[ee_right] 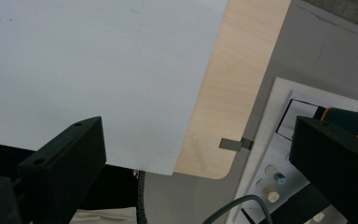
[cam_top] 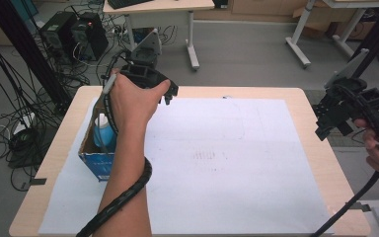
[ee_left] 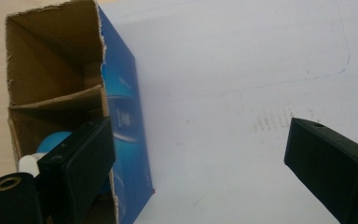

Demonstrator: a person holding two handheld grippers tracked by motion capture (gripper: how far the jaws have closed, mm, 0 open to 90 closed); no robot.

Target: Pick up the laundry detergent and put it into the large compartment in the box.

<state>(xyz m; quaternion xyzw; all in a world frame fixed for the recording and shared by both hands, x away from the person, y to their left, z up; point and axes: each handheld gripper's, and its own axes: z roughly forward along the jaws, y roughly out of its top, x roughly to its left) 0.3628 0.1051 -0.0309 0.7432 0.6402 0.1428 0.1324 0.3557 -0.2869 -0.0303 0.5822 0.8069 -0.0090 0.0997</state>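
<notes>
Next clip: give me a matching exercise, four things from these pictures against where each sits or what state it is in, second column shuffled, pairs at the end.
Things:
1. left tool
2. right tool
3. cardboard box
4. blue bottle

Places or states:
A. standing inside the box
B. open, beyond the table's right edge
C. on the table's left side, top open
D. open, above the white sheet next to the box

Pairs: 1-D, 2-B, 3-C, 4-A

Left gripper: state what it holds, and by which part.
Nothing. The left gripper has its jaws wide apart beside the blue box, with only white paper between them.
</notes>
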